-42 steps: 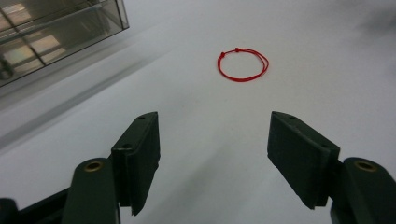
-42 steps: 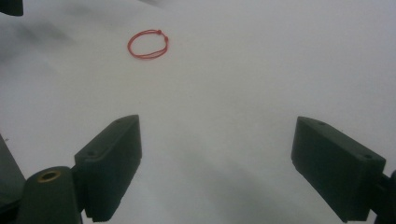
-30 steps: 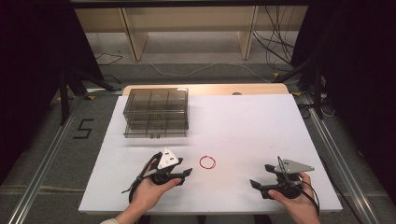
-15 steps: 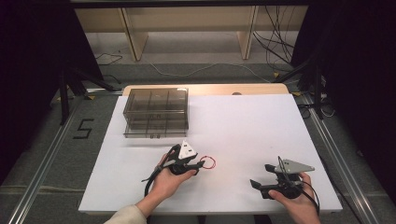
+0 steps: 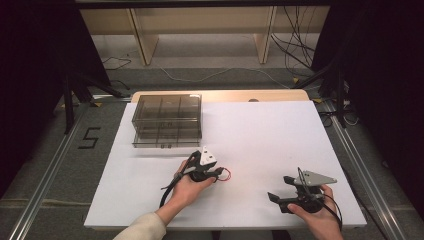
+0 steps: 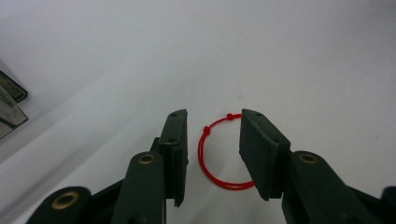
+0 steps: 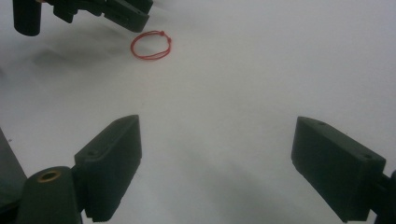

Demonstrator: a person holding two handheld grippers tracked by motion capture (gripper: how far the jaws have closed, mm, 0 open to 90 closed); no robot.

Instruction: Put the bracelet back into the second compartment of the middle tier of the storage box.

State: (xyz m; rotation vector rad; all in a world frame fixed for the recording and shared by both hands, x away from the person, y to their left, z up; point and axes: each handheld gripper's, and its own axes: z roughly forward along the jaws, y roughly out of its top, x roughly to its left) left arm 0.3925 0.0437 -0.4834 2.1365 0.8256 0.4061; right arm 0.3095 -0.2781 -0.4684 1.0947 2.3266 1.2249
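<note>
One white table [image 5: 280, 130] stands on grey floor [image 5: 55, 165] before wooden shelving [image 5: 145, 40].

Thin red cord loop [image 6: 219, 158], matt white table [image 5: 280, 135], smoky translucent plastic box [image 5: 167, 120]

Illumination: even overhead light; white desk [image 5: 260, 130] bright, surroundings dark.
Shadows: soft, faint.
Focus: both gripper views soft, edges hazy.

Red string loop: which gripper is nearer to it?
Left. The left gripper straddles the red string loop, jaws closing in; the right gripper waits apart, open, near the table's front edge.
</note>
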